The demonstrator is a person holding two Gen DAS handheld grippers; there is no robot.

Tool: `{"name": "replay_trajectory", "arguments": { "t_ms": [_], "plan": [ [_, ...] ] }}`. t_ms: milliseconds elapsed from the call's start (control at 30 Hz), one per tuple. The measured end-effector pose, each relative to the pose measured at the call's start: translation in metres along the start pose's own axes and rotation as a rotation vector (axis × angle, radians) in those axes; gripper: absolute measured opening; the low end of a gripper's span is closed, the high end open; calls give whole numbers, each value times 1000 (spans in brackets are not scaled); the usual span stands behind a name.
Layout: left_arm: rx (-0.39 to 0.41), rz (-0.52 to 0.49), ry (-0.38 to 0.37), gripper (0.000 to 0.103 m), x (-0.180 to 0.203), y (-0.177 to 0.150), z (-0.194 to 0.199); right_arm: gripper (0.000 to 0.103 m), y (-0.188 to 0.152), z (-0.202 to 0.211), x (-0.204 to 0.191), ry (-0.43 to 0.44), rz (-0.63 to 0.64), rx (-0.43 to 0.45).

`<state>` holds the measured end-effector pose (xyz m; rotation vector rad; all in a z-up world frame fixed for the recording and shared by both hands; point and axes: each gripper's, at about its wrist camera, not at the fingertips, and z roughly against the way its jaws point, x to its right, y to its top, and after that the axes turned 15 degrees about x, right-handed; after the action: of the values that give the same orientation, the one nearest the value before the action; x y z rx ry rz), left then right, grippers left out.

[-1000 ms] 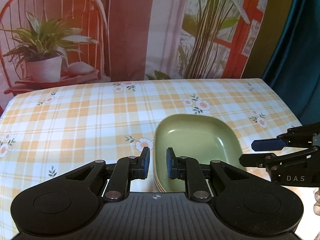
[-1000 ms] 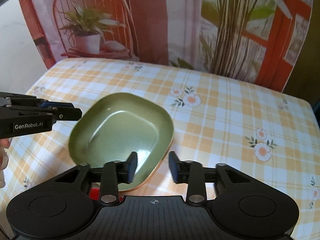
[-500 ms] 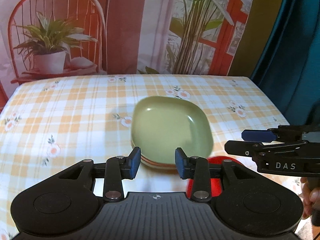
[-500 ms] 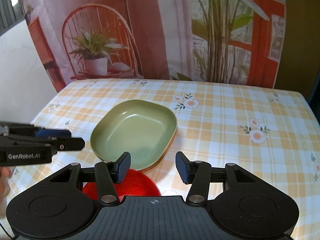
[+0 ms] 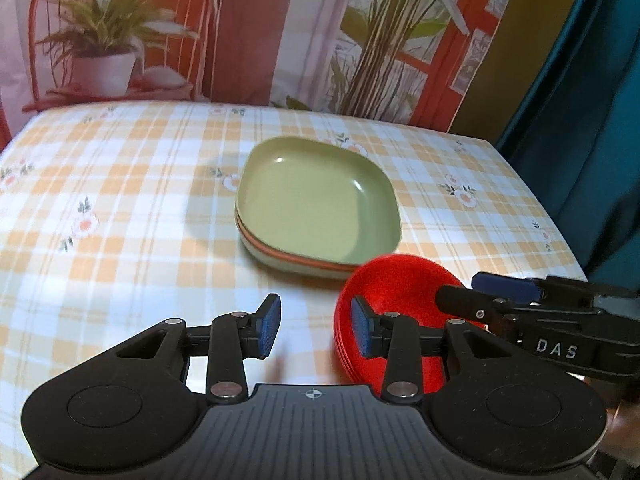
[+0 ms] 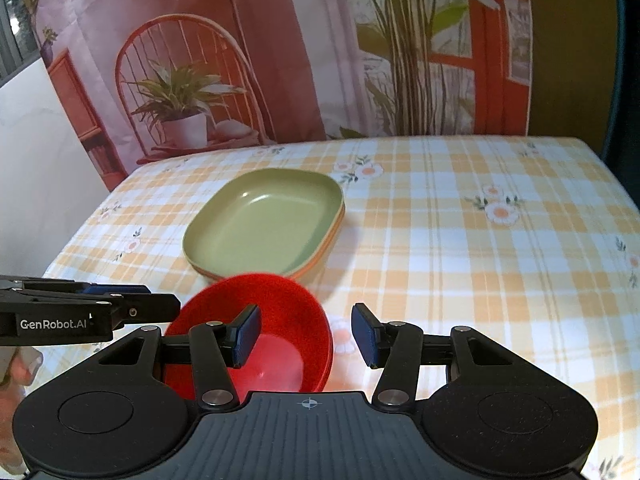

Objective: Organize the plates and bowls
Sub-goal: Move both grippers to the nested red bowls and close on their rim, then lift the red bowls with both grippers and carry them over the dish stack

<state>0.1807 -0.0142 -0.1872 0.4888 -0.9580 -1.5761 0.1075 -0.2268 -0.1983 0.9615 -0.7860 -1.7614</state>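
A counter [image 5: 120, 208] covered in an orange-and-white checked cloth with small flower prints fills both views. Behind its far edge hangs a printed backdrop [image 5: 248, 28] showing a red chair, a potted plant and tall green stems; a dark teal curtain [image 5: 592, 100] hangs past the counter's right edge. Near the counter's middle sits a stack of rounded-square plates, the top one olive green [image 5: 316, 204]. Just beside the stack, toward the near edge, rests a stack of round red plastic bowls [image 6: 276, 340]. The left hand-held gripper [image 5: 316, 330] has its blue pads partly apart and empty, over bare cloth beside the bowls. The right hand-held gripper [image 6: 306, 334] is likewise partly open and empty, one finger above the bowls.
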Motion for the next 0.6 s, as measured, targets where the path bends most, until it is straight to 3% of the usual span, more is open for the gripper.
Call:
{"name": "replay_trajectory", "arguments": {
  "t_ms": [600],
  "plan": [
    [-48, 37, -54, 40, 4, -22, -11, 47, -20, -4, 4, 17, -28, -48]
  ]
}}
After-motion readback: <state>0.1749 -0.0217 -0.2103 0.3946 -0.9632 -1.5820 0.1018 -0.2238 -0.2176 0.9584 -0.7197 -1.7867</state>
